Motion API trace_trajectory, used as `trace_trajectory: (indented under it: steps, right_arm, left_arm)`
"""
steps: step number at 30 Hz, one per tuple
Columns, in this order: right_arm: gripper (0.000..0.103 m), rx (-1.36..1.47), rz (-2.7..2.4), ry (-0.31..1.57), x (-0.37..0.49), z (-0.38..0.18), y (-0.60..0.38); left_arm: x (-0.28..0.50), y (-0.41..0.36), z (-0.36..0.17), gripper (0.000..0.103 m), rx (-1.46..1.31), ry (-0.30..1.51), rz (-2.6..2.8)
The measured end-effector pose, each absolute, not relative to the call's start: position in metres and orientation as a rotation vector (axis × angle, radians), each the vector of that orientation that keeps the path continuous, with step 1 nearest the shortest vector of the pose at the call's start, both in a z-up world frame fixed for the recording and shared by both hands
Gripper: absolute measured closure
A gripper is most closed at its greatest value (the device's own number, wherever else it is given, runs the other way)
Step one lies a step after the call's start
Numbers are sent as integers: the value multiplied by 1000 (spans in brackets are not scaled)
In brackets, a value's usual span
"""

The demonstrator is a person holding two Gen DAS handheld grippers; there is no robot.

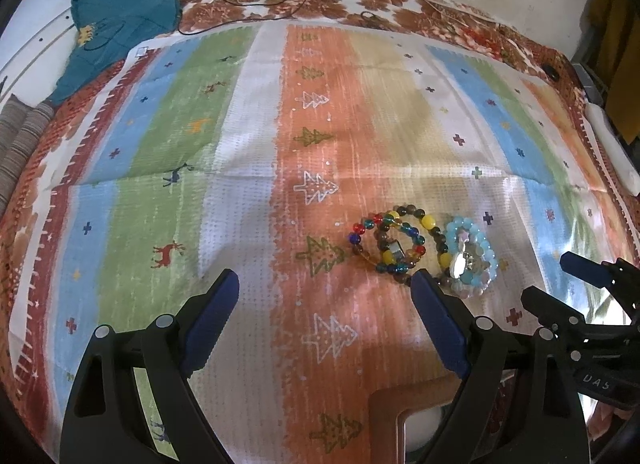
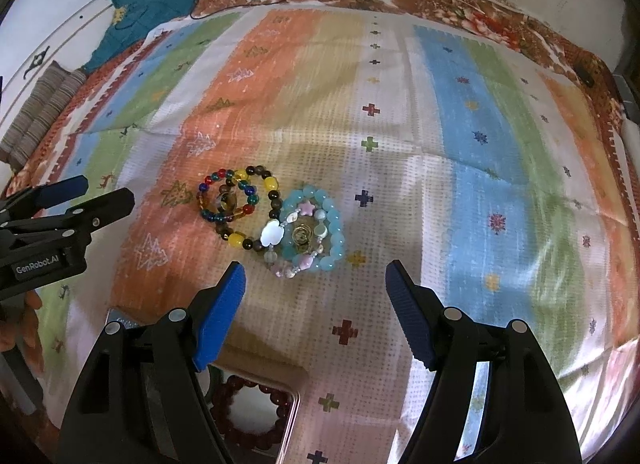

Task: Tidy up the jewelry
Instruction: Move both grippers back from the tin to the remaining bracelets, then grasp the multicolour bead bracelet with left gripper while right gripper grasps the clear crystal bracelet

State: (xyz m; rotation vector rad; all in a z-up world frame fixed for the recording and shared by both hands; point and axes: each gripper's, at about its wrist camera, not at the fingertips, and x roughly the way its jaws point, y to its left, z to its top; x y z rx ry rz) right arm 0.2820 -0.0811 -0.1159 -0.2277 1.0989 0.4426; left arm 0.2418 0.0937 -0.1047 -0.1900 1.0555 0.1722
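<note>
Right claw [image 2: 316,276] open, bracelets [image 2: 272,216] ahead, tray [image 2: 292,404] below

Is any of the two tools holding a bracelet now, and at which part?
Nothing is held. The left tool and the right tool both stand open above the cloth, and the bracelets lie on it untouched.

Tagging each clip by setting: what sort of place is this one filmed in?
Probably a bedroom at home: the work surface looks like a bed under a striped cloth laid on a floral bedspread, with a teal garment crumpled at the wall and beaded bracelets lying loose.
</note>
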Motion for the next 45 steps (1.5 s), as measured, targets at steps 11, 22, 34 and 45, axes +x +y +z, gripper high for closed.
trace_trajectory:
  steps: [11, 22, 34, 45]
  right_arm:
    - [31, -237, 423, 1143, 297, -134, -80]
    - [38, -211, 416, 1175, 310, -142, -74]
    - [62, -226, 439, 1221, 315, -158, -64]
    - [72, -240, 441, 1241, 322, -169, -62]
  left_arm:
    - [262, 94, -126, 17, -166, 1096, 163]
    - [276, 96, -139, 17, -137, 1120, 156]
    - [287, 103, -161, 20, -151, 1151, 173]
    - [299, 97, -172, 31, -127, 1163, 183]
